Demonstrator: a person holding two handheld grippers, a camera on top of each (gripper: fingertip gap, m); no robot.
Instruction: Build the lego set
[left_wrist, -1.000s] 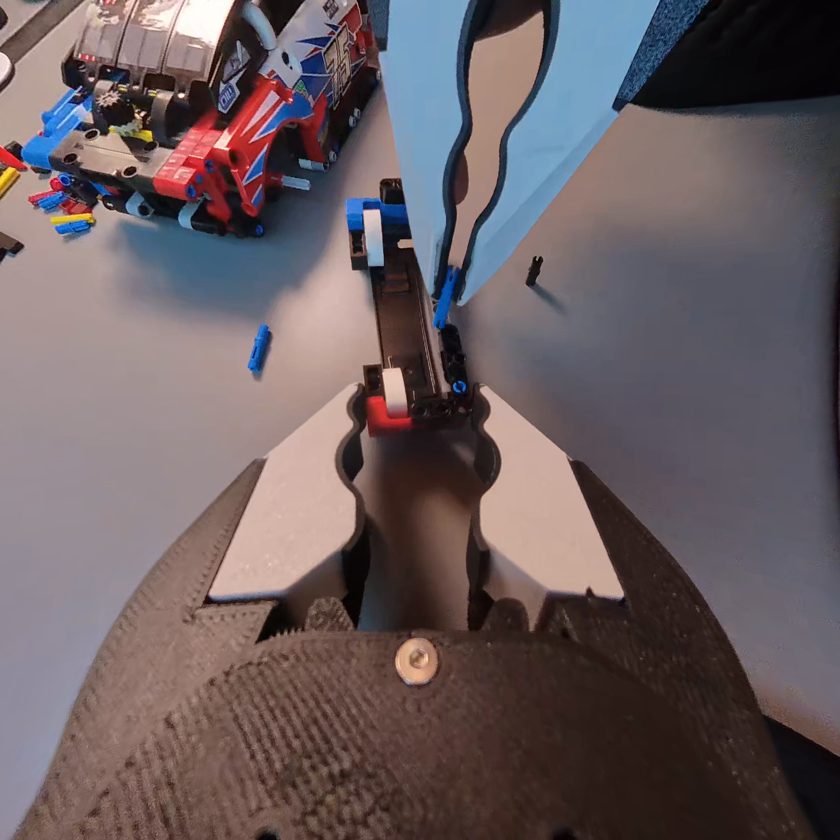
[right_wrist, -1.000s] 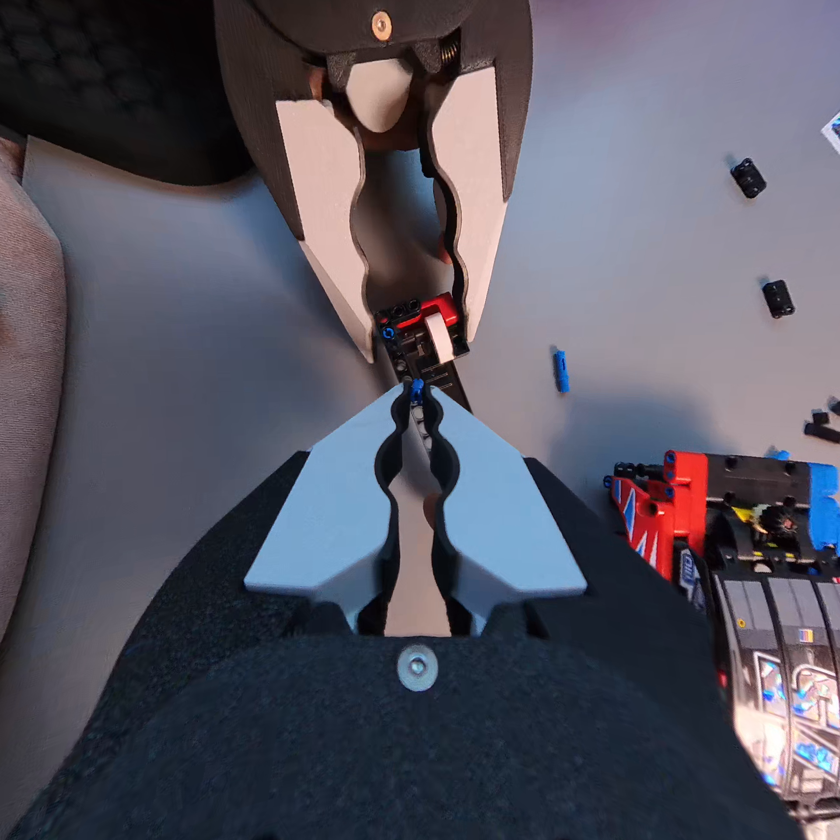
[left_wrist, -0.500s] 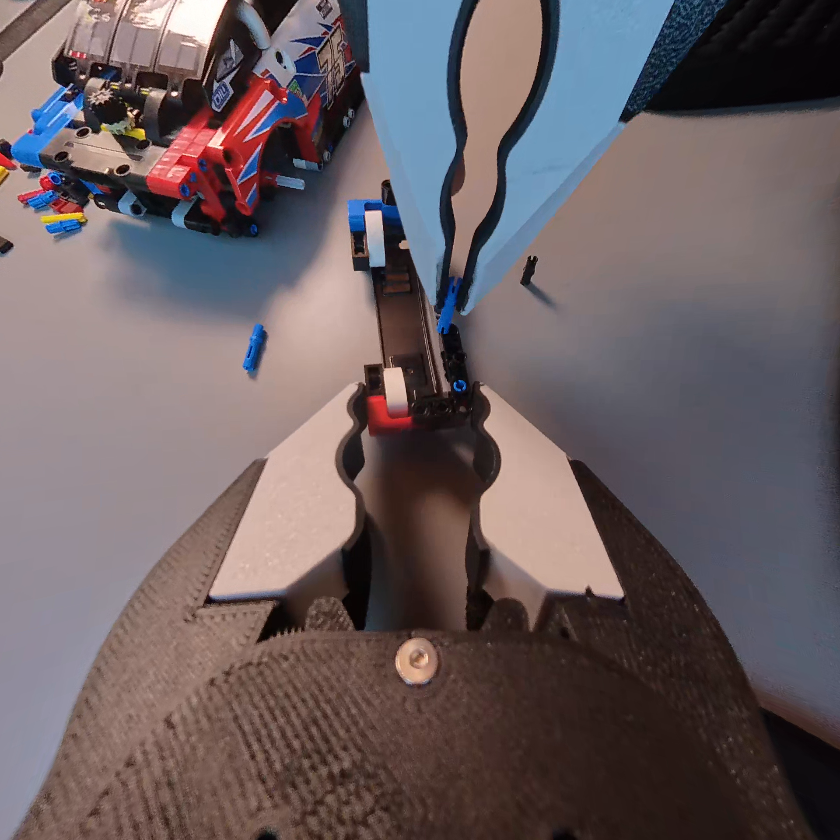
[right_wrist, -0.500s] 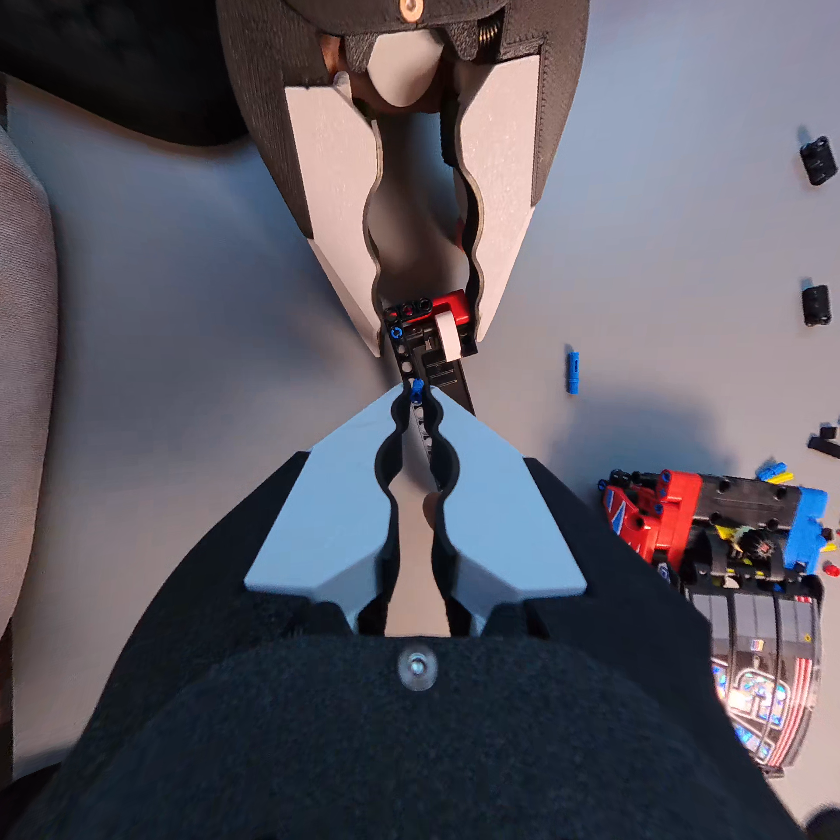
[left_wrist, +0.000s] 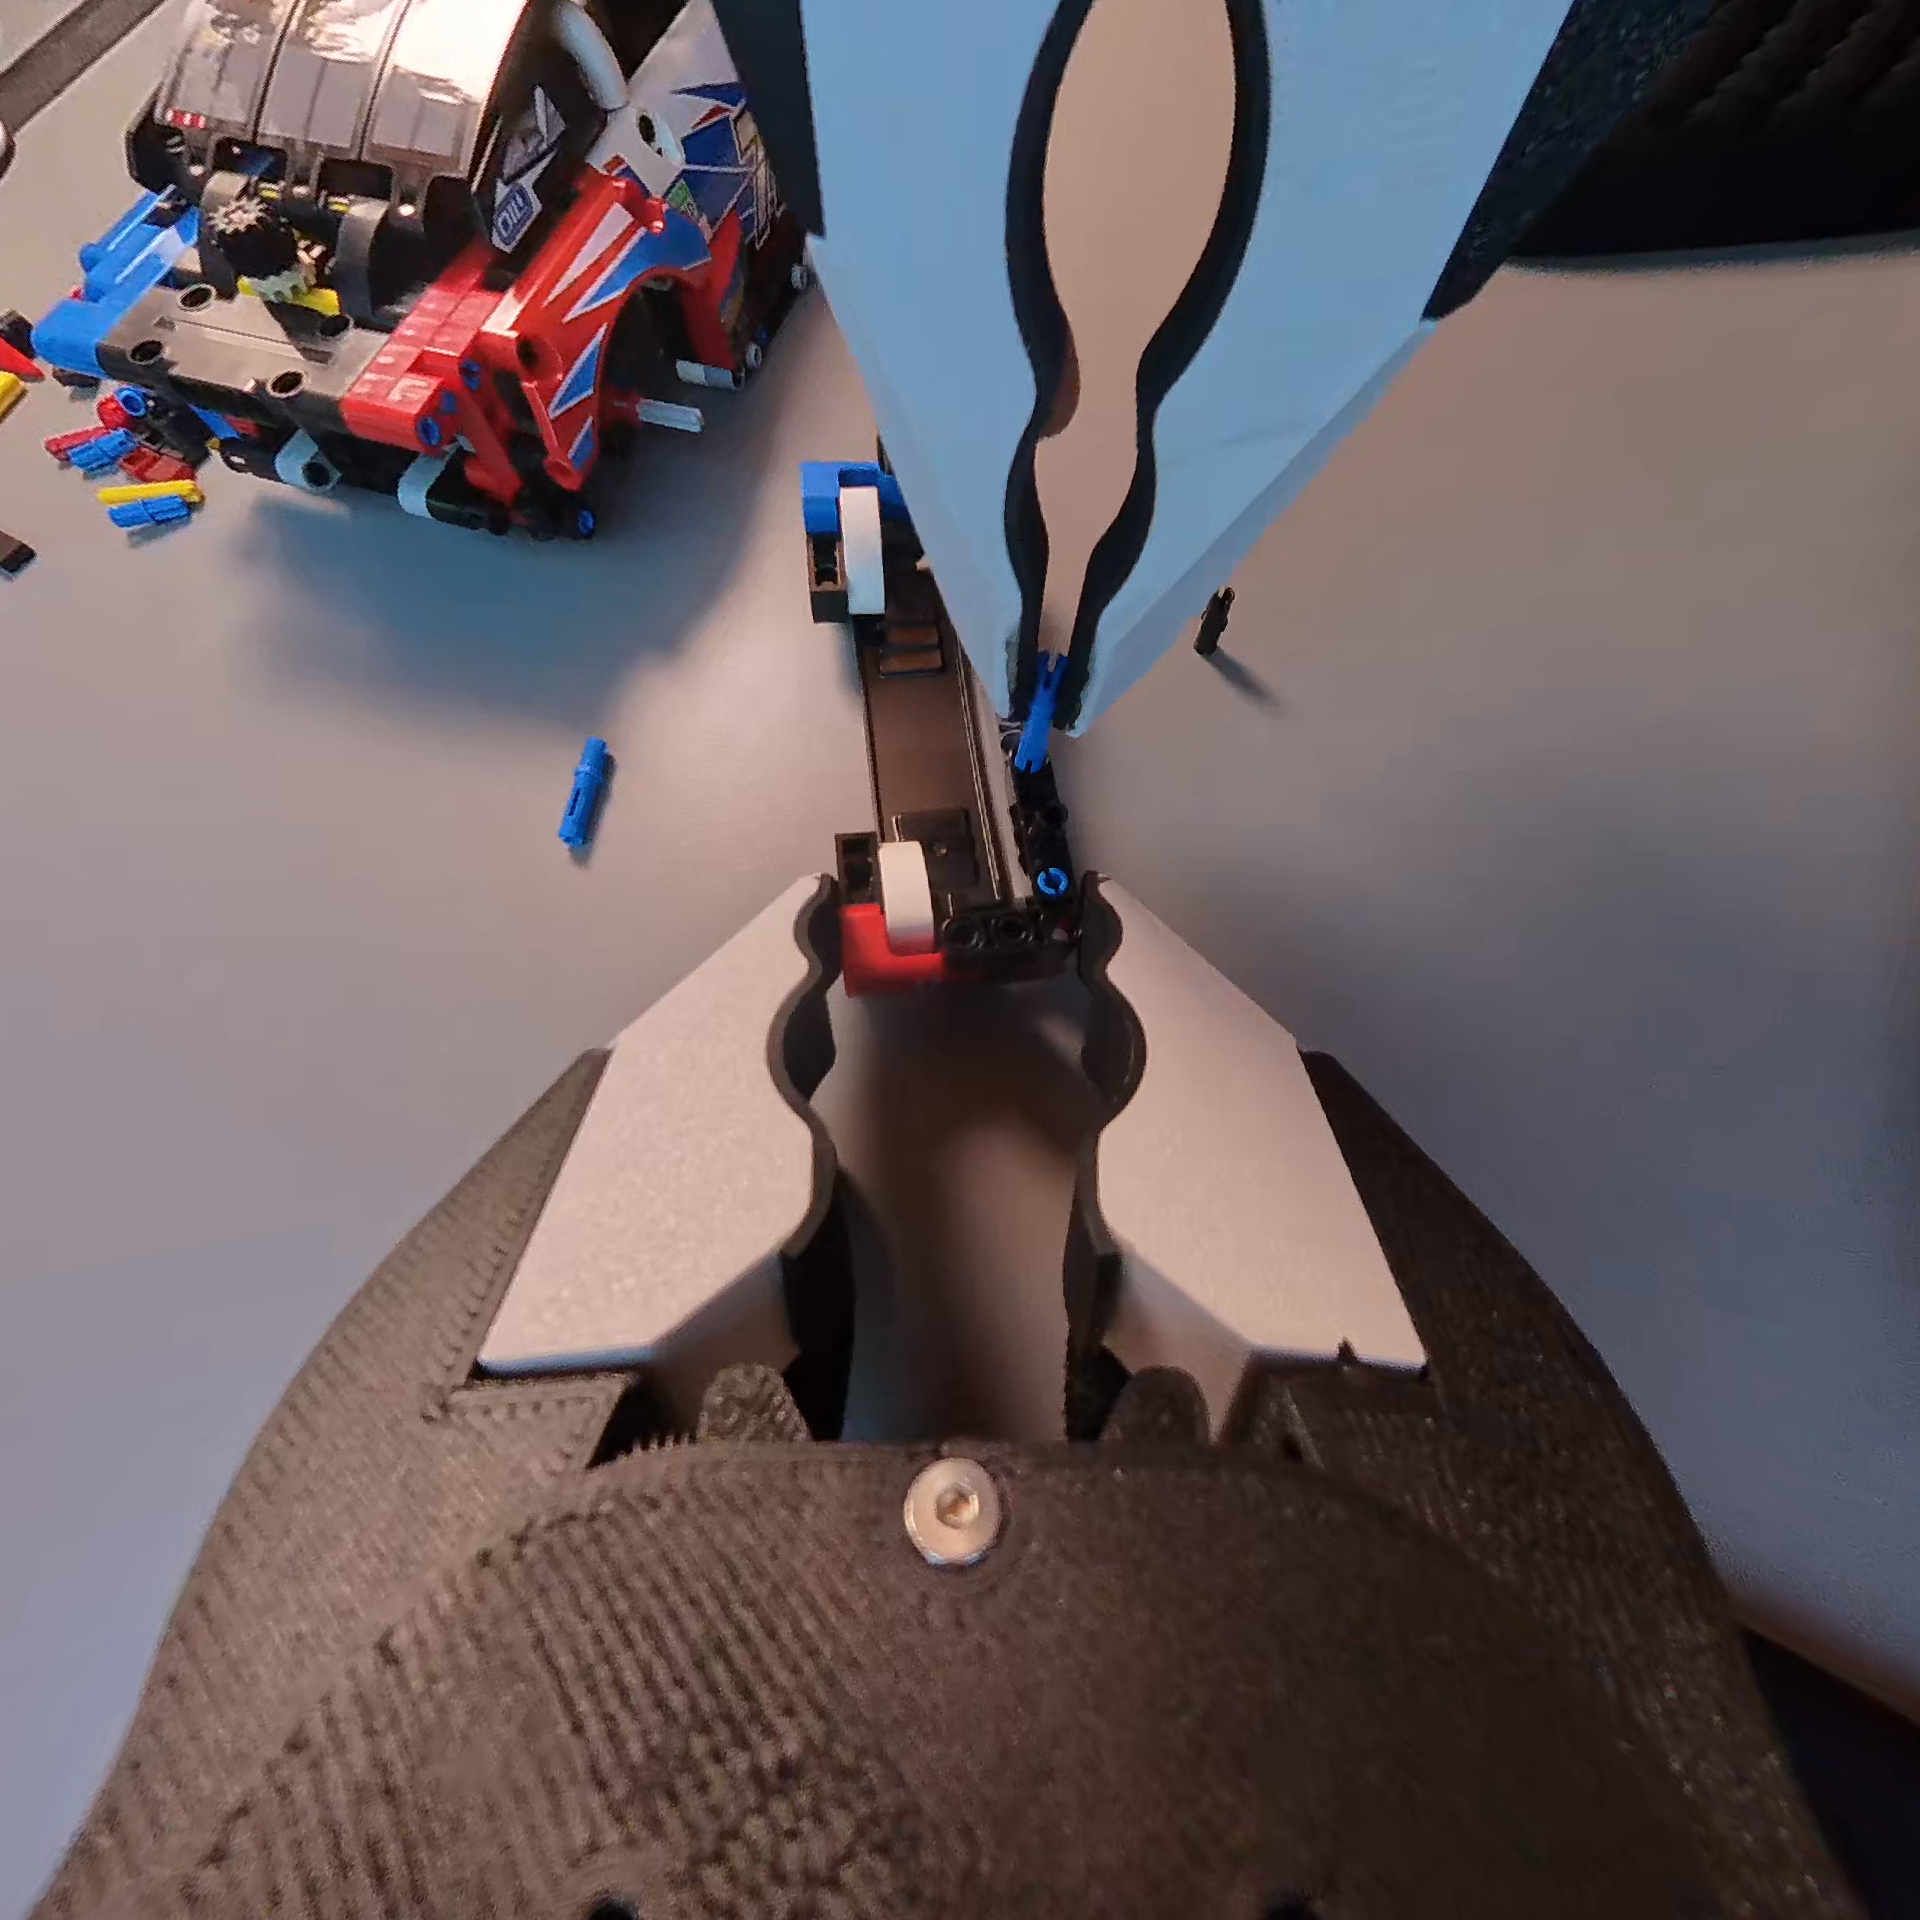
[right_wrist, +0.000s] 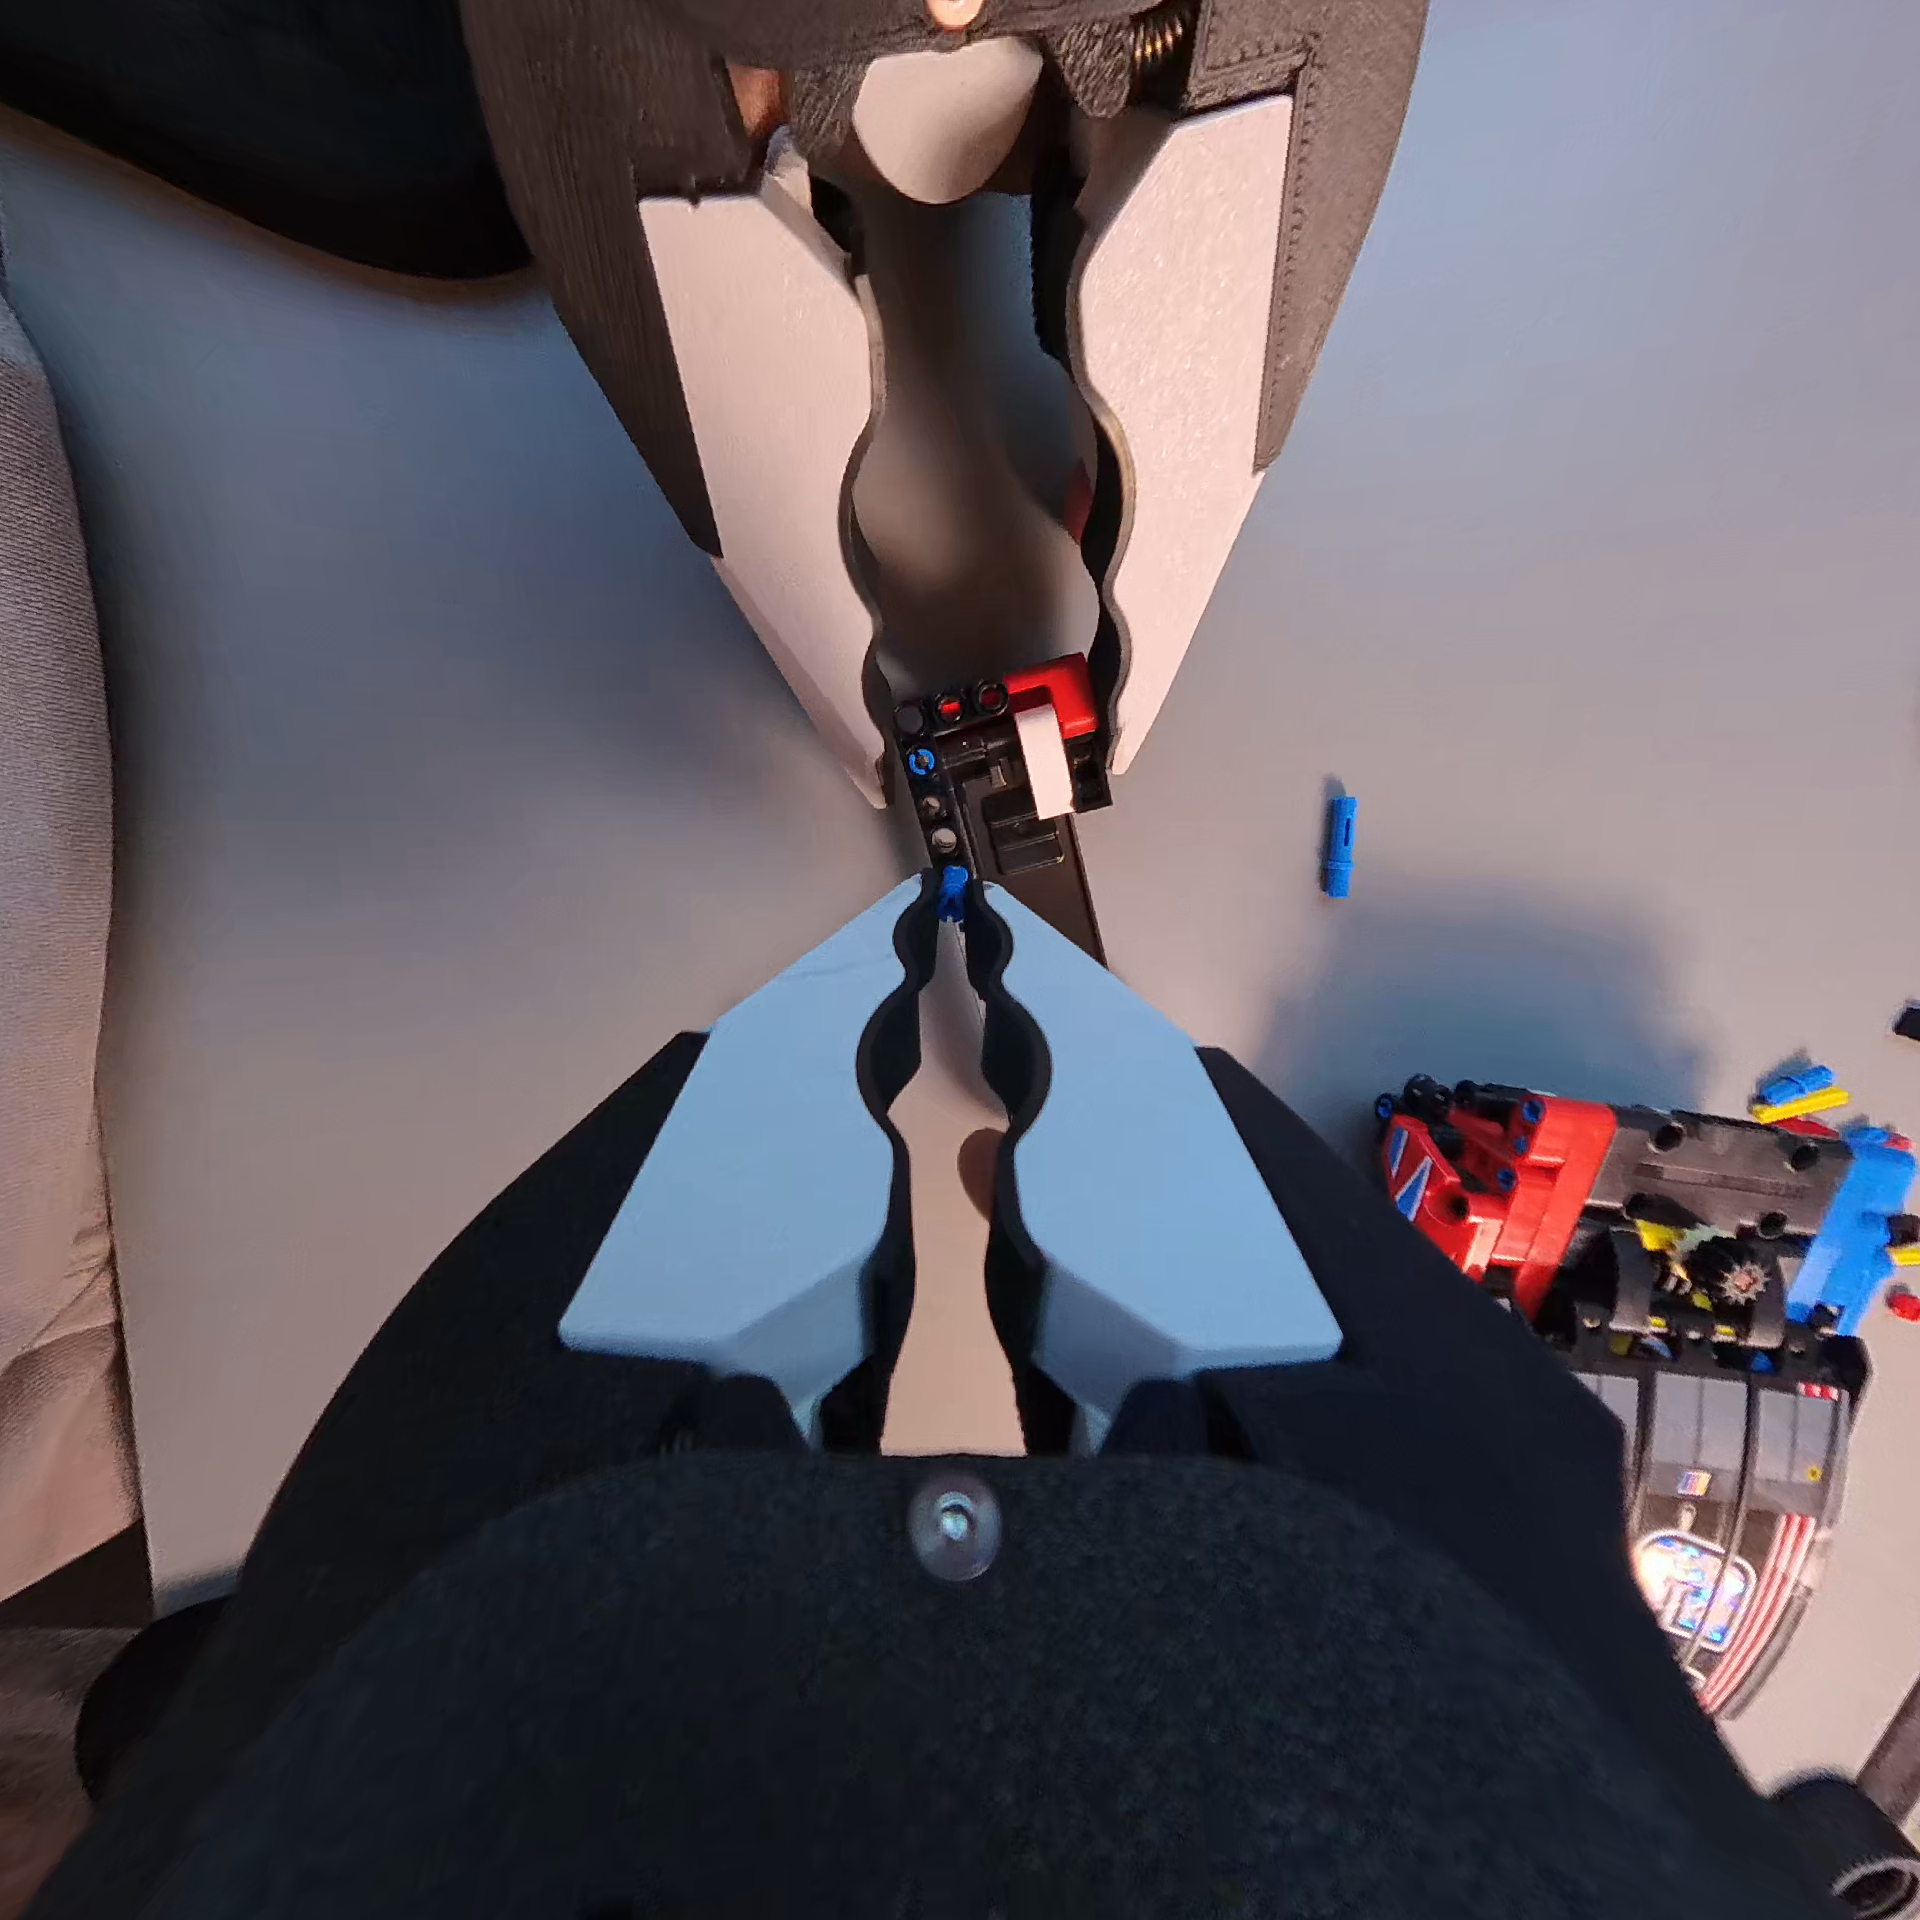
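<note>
Black and long, the frame (left_wrist: 940, 821) lies flat on the grey table (left_wrist: 312, 935), red corner piece at its near end, blue piece (left_wrist: 831, 488) at the far end. Left gripper (left_wrist: 951, 940) pinches the red-cornered end between its fingertips — likely a brace, so the frame does not slide when something is pushed into it.

Right gripper (right_wrist: 948, 902) is pressed together on a small blue pin (right_wrist: 950, 894), tip pointing down at the row of holes along the frame's edge. One hole nearer the red corner already carries a blue pin (right_wrist: 920, 763). Judging by the aim, this pin goes into a free hole in the same row; it looks close to the frame, but seating cannot be told.

Left wrist view adds what the other lacks: the frame's full length, a black pin (left_wrist: 1214, 620) standing alone well off to the frame's right, and the pin's slant between the right gripper's tips. Right wrist view looks straight down the pin onto the hole row — better for judging alignment — and shows the left gripper's grip from the front.

Both views show a spare blue pin (left_wrist: 584, 790) lying near the frame and the half-built red, blue and black car (left_wrist: 447, 270) beyond it, with loose small parts (left_wrist: 135, 488) beside the car.
</note>
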